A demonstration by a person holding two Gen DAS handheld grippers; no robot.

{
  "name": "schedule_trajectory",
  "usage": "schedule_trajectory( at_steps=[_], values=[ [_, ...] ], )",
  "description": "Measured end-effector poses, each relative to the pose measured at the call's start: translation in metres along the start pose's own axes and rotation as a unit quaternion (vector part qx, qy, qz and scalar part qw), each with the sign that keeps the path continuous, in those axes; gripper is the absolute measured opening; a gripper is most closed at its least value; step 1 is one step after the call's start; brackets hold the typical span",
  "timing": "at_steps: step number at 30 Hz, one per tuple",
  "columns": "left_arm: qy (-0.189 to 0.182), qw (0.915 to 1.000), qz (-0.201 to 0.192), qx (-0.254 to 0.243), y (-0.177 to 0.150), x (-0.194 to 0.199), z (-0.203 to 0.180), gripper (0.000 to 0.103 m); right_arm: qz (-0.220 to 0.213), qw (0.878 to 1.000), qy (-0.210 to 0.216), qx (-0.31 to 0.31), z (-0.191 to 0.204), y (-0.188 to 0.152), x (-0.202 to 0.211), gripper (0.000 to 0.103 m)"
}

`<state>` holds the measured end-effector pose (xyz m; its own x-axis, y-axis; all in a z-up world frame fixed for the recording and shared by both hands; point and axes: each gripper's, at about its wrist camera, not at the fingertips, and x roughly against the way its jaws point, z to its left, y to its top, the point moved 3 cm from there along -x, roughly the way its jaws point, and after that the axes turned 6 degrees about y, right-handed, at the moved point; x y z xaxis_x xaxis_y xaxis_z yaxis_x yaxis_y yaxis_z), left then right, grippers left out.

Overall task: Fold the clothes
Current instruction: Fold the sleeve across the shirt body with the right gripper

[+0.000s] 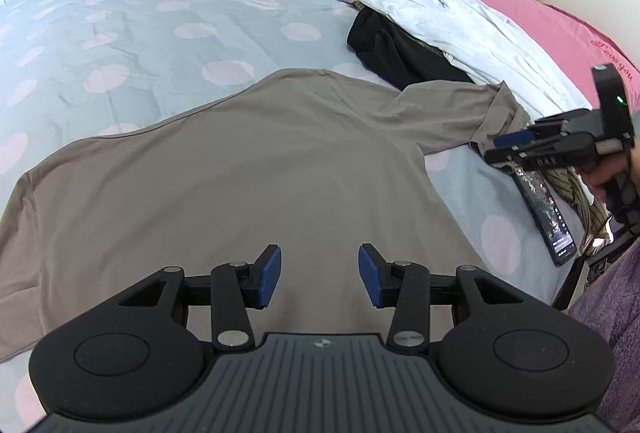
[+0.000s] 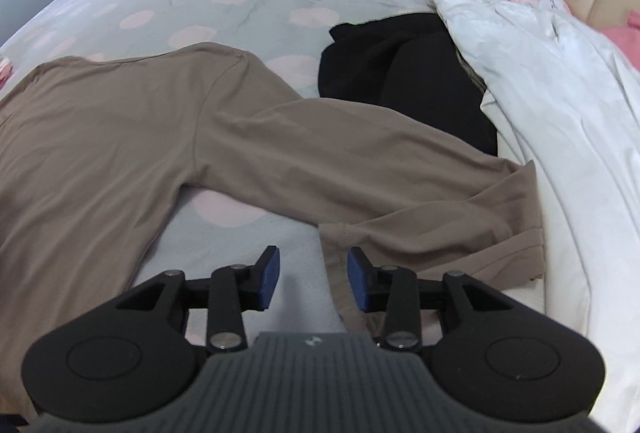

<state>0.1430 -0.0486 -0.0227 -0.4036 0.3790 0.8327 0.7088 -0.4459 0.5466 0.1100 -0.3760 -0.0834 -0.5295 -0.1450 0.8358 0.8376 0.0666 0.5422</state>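
Taupe shirt [image 1: 248,169] lies spread on the bed [image 1: 160,13]; black garment [image 1: 392,49], white garment [image 1: 460,21] and phone [image 1: 548,209] crowd its sleeve; left gripper [image 1: 320,275] and right gripper [image 2: 313,279] both gape empty

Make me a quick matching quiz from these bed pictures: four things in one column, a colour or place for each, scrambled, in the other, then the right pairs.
Things:
1. spread-out shirt
2. crumpled garment beside its sleeve
3. phone
4. pillow

Descriptions:
A. black
B. pink, against the headboard
C. taupe brown
D. near the bed's edge, screen lit

Pairs: 1-C, 2-A, 3-D, 4-B
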Motion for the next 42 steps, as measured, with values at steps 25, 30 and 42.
schedule_trajectory(
  at_steps=[25, 30, 42],
  values=[
    [-0.001, 0.9996, -0.014, 0.023, 0.006, 0.007, 0.000, 0.041, -0.061, 0.995, 0.059, -0.057, 0.043, 0.058, 0.066, 0.005],
    [0.005, 0.9992, -0.028, 0.027, 0.004, 0.018, 0.003, 0.041, -0.085, 0.985, 0.151, -0.019, 0.100, 0.073, 0.099, 0.005],
    [0.020, 0.9981, -0.044, 0.039, -0.003, 0.036, 0.016, 0.041, -0.017, 0.928, 0.359, 0.094, 0.224, 0.031, 0.133, 0.005]
  ],
)
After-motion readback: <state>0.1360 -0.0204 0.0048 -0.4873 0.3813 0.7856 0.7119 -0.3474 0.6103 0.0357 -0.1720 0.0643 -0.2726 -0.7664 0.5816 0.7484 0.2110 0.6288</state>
